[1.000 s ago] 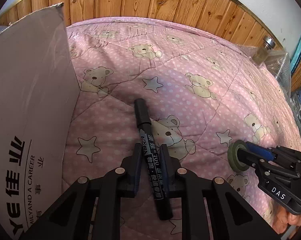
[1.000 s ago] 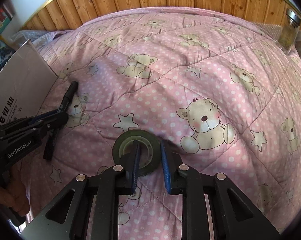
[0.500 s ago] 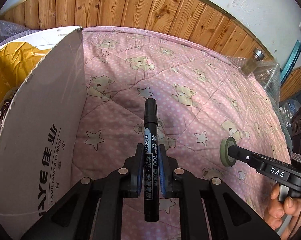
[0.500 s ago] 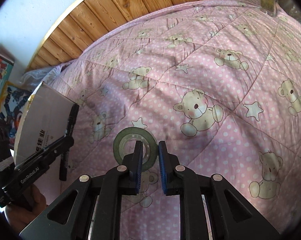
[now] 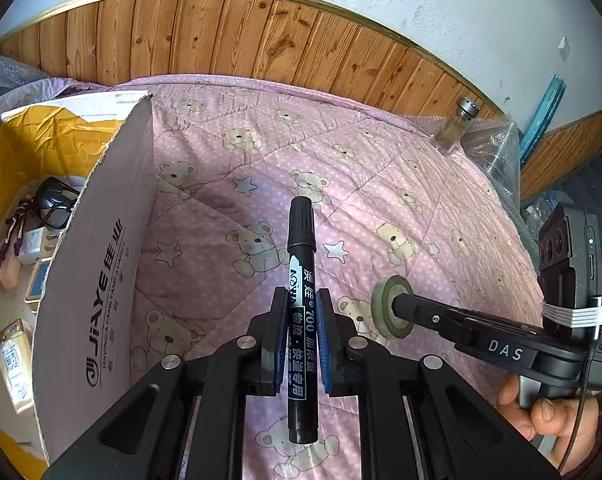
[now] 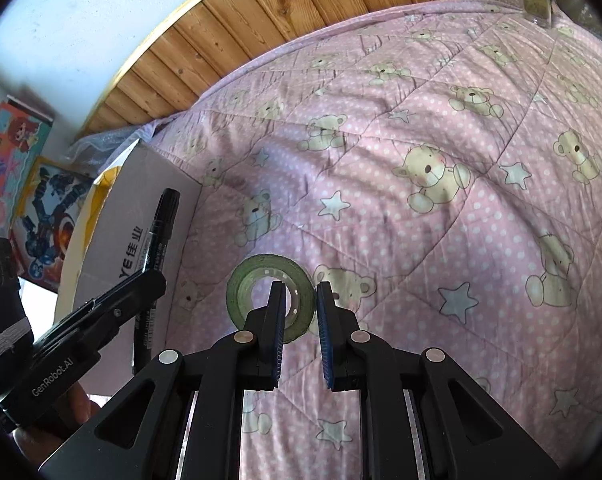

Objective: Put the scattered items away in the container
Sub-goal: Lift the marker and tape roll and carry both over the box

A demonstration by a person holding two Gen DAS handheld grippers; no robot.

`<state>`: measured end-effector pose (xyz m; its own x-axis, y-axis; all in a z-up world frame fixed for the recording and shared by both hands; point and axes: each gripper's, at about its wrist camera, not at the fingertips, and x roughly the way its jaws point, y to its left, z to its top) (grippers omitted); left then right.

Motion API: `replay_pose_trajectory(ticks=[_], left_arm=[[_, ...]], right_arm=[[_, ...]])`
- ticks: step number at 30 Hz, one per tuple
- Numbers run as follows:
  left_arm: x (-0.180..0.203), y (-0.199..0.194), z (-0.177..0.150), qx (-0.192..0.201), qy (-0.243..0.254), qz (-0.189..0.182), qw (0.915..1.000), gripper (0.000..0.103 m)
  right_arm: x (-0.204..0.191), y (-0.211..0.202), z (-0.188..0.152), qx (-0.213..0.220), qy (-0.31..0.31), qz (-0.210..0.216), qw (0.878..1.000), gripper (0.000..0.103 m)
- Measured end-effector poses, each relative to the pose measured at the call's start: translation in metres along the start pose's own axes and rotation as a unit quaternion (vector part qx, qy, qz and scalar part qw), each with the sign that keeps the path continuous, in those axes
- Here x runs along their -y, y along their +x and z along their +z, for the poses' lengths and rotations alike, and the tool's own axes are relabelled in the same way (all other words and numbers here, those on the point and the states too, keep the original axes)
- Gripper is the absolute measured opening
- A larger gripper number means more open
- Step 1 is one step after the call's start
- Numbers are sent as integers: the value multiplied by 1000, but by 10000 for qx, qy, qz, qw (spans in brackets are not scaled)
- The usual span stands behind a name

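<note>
Marker pen, black plastic cylinder with white print [image 5: 302, 304], clamped mid-barrel in the left gripper [image 5: 299, 336], raised higher than before beside the cardboard box [image 5: 97, 264]. Tape roll, green ring [image 6: 270, 298], pinched through its rim by the right gripper [image 6: 299, 320], lifted off the pink bear-print quilt [image 6: 441, 240].

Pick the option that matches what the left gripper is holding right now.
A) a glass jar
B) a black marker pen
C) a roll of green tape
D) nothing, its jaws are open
B: in the left wrist view the left gripper has its blue pads closed on the barrel of the black marker pen, lifted above the pink quilt; the green tape roll sits in the right gripper.
</note>
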<state>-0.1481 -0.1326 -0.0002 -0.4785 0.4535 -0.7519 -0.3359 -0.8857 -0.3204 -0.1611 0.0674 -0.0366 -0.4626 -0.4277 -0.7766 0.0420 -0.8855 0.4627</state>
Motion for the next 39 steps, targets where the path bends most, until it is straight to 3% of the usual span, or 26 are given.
replay_pose_trajectory(ticks=[21, 39], left_arm=[[9, -98, -36, 616, 51, -335, 9975, 14], [-33, -161, -63, 990, -239, -349, 9942, 14]], right_arm=[[-78, -58, -49, 221, -534, 222, 9981, 16], [-153, -74, -67, 288, -1142, 382, 9923, 16]])
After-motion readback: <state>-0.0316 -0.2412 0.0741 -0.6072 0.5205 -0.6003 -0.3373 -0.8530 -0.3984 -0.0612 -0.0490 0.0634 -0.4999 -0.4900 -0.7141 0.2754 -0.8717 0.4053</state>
